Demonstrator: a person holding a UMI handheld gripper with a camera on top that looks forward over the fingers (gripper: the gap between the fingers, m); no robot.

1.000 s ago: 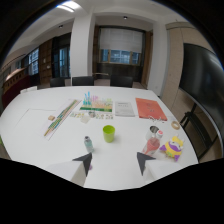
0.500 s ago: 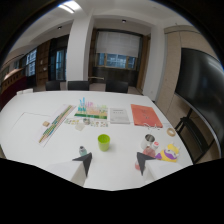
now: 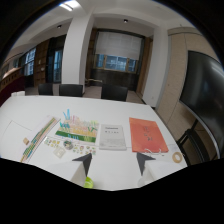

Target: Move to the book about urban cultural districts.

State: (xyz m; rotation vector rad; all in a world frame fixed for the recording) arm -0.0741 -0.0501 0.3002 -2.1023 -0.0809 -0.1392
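Dark fingertips of gripper (image 3: 114,161) apart at lower centre of frame, nothing between them. Lime-green cup (image 3: 88,182) partly hidden just below left finger. Directly ahead on white table (image 3: 30,107), three books laid flat in a row, covers up, likely for reading titles: green illustrated book (image 3: 76,131) centre-left, white book (image 3: 113,136) centre, orange book (image 3: 146,135) centre-right. Titles illegible; urban-districts book possibly the green one. Tape roll (image 3: 177,157) at right.
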